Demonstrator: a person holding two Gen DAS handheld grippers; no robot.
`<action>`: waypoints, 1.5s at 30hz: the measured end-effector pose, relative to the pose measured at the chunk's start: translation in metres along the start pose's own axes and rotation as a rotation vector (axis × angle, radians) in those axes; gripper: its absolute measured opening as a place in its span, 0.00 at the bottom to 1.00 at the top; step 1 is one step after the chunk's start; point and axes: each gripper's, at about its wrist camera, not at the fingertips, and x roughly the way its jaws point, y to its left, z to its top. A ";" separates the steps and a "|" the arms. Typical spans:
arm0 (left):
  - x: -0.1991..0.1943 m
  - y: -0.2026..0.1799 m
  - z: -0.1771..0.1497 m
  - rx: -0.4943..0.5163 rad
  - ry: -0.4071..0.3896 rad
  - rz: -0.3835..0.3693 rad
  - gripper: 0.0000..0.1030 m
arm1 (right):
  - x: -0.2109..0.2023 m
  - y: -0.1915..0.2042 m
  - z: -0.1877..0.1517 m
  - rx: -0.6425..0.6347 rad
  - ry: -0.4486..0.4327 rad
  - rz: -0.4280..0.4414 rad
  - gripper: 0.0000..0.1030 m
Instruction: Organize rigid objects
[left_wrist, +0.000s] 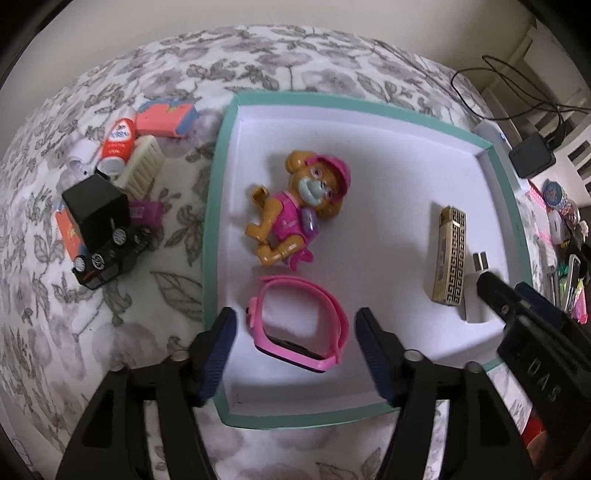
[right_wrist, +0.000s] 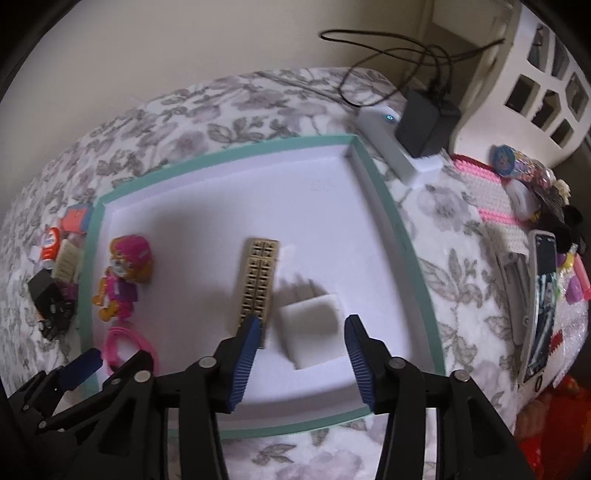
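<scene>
A bed under a floral cover (left_wrist: 155, 288) carried a teal-rimmed tray (left_wrist: 212, 206); beside it lay a black toy truck (left_wrist: 105, 236), a red-capped bottle (left_wrist: 116, 146), a cream comb (left_wrist: 142, 170) and an orange-blue block (left_wrist: 164, 118)

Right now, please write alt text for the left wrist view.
The open left claw hovers over a pink watch in a teal-rimmed tray, beside a toy dog and a gold box. More toys lie outside on floral fabric.

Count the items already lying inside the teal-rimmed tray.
4: toy dog figure mid-tray, pink watch between the left gripper's open jaws, gold patterned box and white plug alongside it. None seems hidden.
</scene>
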 end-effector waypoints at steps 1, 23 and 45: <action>-0.002 0.001 0.001 -0.006 -0.011 0.001 0.73 | -0.001 0.002 0.000 -0.004 -0.004 0.005 0.52; -0.040 0.021 0.007 -0.059 -0.129 -0.069 0.94 | -0.049 0.002 0.007 0.069 -0.217 0.107 0.52; -0.076 0.228 0.005 -0.649 -0.326 -0.278 0.94 | -0.054 0.075 0.002 -0.084 -0.255 0.260 0.67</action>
